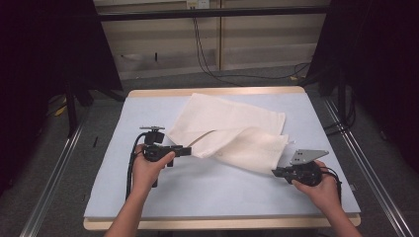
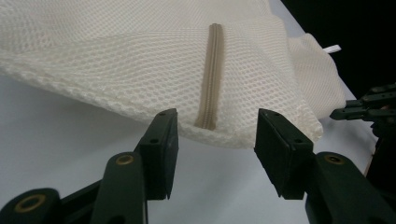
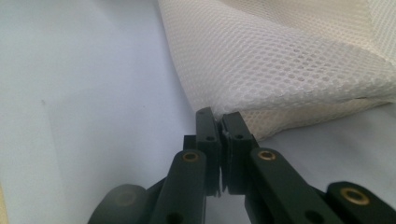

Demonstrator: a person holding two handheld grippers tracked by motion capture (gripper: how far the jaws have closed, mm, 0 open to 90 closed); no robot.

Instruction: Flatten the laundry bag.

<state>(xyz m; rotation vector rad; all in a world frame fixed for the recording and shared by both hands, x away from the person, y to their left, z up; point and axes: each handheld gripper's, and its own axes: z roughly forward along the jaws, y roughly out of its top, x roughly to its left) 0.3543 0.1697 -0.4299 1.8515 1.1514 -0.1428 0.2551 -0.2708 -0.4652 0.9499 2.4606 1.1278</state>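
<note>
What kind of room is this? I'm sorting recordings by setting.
Probably a lab or recording workspace, not a home: a bare table holding a single mesh laundry bag, black curtains at both sides, and loose cables trailing over the grey floor.

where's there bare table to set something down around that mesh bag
Free: the wide strip of table between the two hands along the near edge, and the left part beyond the left gripper. Crowded: the middle and far right, where the mesh bag lies, and the spot by the right gripper at the bag's near corner.
</note>
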